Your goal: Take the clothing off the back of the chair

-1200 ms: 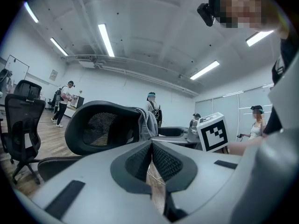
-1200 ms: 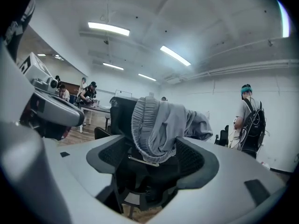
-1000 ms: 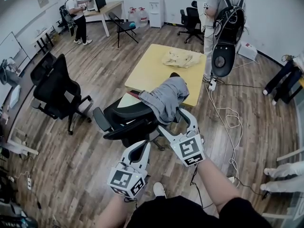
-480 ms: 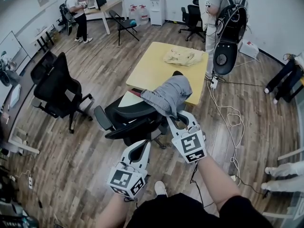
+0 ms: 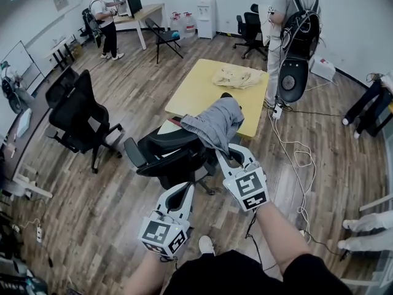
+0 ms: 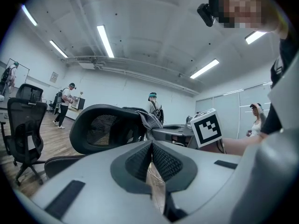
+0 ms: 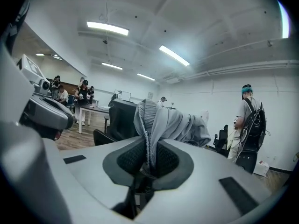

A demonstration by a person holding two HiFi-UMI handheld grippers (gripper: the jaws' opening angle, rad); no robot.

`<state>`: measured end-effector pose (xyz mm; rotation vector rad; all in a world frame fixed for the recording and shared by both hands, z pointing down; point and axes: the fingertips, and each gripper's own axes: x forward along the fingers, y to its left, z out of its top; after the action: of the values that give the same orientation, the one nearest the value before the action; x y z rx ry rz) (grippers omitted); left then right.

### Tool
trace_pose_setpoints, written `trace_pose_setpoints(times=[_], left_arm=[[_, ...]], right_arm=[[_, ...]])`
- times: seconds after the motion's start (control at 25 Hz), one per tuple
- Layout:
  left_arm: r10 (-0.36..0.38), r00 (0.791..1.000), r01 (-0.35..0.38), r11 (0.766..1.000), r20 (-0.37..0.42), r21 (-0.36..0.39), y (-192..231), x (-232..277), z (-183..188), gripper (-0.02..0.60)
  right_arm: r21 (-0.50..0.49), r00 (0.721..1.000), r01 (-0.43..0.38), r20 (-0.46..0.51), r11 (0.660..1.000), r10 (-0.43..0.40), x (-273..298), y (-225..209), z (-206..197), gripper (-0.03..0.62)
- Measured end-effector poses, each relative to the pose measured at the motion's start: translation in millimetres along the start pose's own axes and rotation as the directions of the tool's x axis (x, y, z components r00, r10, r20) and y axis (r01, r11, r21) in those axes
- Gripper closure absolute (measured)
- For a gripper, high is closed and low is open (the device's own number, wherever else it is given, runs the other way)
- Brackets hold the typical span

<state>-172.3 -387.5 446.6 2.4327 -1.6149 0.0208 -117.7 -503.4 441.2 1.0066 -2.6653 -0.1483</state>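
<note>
Closing jaws of right gripper [image 7: 148,160], grey clothing [image 7: 174,124] pinched between

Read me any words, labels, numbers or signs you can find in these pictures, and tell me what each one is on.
No text here can be read.
Marker cubes: black-and-white square patterns only, no letters or numbers.
Framed notice on the far wall: too small to read.
Whiteboard: too small and blurred to show any writing.
</note>
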Motion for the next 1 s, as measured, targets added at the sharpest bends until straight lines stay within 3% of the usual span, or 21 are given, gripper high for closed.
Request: trace_pose_setpoints(times=[0.36, 1.0], left_arm=[[0.016, 0.999, -0.017, 1.000, 0.032, 0.020, -59.1, -30.2, 2.1, 0.563], [0.015, 0.998, -0.017, 0.999, 0.062, 0.040, -191.2, -111.7, -14.5, 0.563]], right_arm=[[0.001, 0.999, -0.025, 0.042, 1.000, 0.025, -65.4, 6.5, 7.4, 0.551], [0.056, 0.994, -0.052, 0.102, 0.997, 0.046, -233.2, 45.6, 4.7, 0.554]])
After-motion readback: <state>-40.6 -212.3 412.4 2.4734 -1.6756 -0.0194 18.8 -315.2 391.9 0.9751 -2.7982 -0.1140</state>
